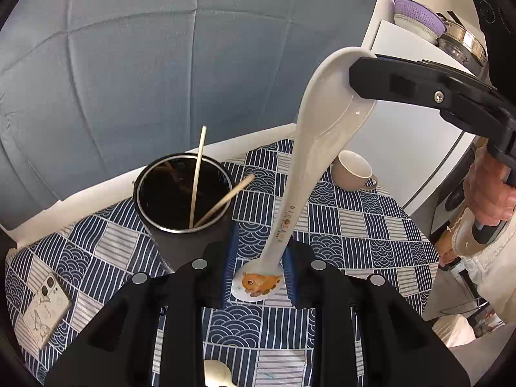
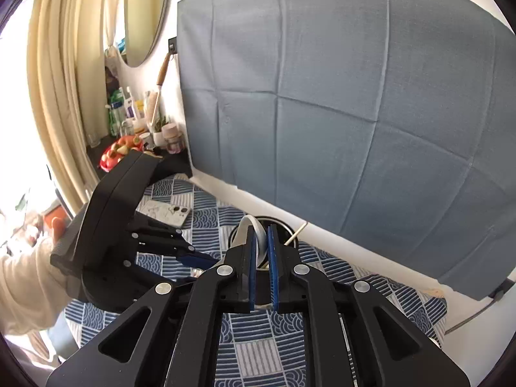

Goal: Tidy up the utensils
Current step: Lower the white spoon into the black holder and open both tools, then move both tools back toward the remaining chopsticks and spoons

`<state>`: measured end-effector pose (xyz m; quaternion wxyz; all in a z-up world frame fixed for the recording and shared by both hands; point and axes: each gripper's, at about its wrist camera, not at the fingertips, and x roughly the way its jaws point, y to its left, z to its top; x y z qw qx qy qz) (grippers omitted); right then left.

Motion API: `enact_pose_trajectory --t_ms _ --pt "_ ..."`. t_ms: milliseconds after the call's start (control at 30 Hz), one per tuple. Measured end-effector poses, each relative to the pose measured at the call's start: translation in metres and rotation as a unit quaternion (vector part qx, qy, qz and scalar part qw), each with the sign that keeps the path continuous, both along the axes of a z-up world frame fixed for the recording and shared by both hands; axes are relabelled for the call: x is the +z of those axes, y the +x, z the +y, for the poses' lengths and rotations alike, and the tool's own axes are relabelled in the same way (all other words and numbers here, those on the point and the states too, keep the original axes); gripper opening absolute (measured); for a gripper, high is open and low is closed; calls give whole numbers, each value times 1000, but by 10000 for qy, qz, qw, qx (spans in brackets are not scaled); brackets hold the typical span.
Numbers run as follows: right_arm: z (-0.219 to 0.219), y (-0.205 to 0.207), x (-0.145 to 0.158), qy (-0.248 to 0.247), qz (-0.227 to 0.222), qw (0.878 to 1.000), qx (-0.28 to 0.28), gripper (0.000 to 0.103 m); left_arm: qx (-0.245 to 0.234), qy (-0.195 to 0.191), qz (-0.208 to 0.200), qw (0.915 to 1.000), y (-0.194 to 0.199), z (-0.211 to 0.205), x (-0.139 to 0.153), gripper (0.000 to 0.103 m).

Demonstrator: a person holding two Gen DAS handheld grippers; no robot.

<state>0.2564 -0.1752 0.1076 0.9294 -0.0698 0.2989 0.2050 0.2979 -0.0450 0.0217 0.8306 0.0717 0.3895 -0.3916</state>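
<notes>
The round worktop (image 1: 354, 225), covered in a blue-and-white patchwork cloth, carries a dark cylindrical utensil holder with a steel rim (image 1: 183, 193), and that holder lies to the left of and a little beyond the long white ceramic spoon (image 1: 300, 174) that both tools have between them. Two pale wooden chopsticks (image 1: 196, 177) already lean inside the holder, so the spoon looks to be next in. The spoon stands steeply, its long axis running from the bowl up high on the right down to the handle end with an orange fish print near the cloth. The right gripper (image 1: 361, 77) comes in from the right and has its jaws pinching the rim of the bowl; its own camera shows the white edge caught between the blue pads (image 2: 251, 267), with the holder's mouth straight ahead beyond them. The left gripper (image 1: 258, 277) has its jaws spread to either side of the printed handle end, apparently not pressing it. I judge the carrying falls to the right one: swing leftward, handle down, into the holder. A beige cup (image 1: 351, 171) stands beyond the spoon, and a phone in a butterfly case (image 1: 45, 309) lies at the near left edge.
</notes>
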Motion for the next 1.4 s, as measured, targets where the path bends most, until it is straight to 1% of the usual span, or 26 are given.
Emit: enact_pose_trajectory --t_ms 167,233,367,533,600,633,667,700,733,767,800,833,867,900,933,967,1033,1133,1200,1400 --pt "1 12 9 -89 -171 9998 -100 8 -102 -80 -59 9999 25 -9 6 27" --pt "2 16 10 -132 -214 9996 -137 9 -123 -110 -20 9999 35 -11 6 27" --pt "6 26 8 -219 -217 9993 -219 10 -198 -105 56 9997 54 -16 2 27" --pt "7 39 0 -216 -125 9994 -242 11 -156 -110 155 9997 72 -18 -8 27" --pt "9 44 -5 -230 -82 9995 -215 12 -134 -85 151 9998 78 -19 -14 28" --pt "10 47 -8 -204 -41 9996 -176 13 -17 -25 65 10000 80 -19 -17 30" --pt "12 49 -10 -180 6 9997 -164 26 109 -6 -14 9999 82 -17 -19 43" --pt "12 51 -12 -165 19 9996 -230 38 157 -89 1 9998 83 -14 -20 58" --pt "13 51 -14 -145 -15 9995 -290 63 175 -180 59 9997 84 -10 -22 64" --pt "12 51 -14 -115 -58 9994 -313 70 222 -205 32 9995 83 -7 -23 72" --pt "10 50 -13 -91 -78 9994 -310 70 262 -200 -50 9994 81 -4 -22 80" --pt "9 49 -13 -100 -72 9994 -316 74 284 -193 -118 9993 80 -2 -22 84" --pt "8 48 -13 -118 -71 9993 -336 83 317 -187 -158 9992 79 1 -21 89" --pt "6 47 -13 -106 -90 9993 -356 86 378 -196 -186 9989 78 5 -20 89" --pt "5 46 -12 -61 -90 9993 -362 86 452 -235 -198 9985 78 10 -19 90" --pt "3 45 -13 -28 -65 9993 -364 86 517 -276 -189 9981 77 14 -18 93" --pt "2 44 -14 -50 -50 9991 -412 86 632 -300 -206 9973 76 21 -16 94" --pt "3 41 -15 -59 -92 9987 -493 87 825 -208 -325 9958 69 33 -14 96" --pt "4 40 -16 21 -13 9989 -468 87 929 -184 -313 9950 64 42 -12 96" --pt "16 27 -20 7 47 9995 -301 88 1366 30 -283 9902 50 77 -15 97"
